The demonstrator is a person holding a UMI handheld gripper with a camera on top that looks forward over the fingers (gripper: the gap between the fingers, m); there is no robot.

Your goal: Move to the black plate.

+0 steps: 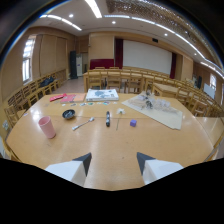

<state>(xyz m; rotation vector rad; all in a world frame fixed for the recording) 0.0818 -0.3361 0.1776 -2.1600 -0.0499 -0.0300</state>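
Black and shallow, the small plate (69, 114) lies on the wooden table (115, 145) between pink cup (47, 127) and spoon (82, 123), well beyond the spread, empty gripper (113, 164); probably light, rigid, slippery, best taken by its rim.

The round table (115, 145) is pale honey-coloured wood. On its left stands a pink cup (47, 127); farther off, the small plate (69, 114) is black. A silver spoon (82, 123) lies beside a black pen-like object (107, 118), and right of them a small purple cube (133, 122). The gripper (114, 164) fingers are white with dark tips. Far back, dark red curtains (119, 52) flank a white screen (147, 56).
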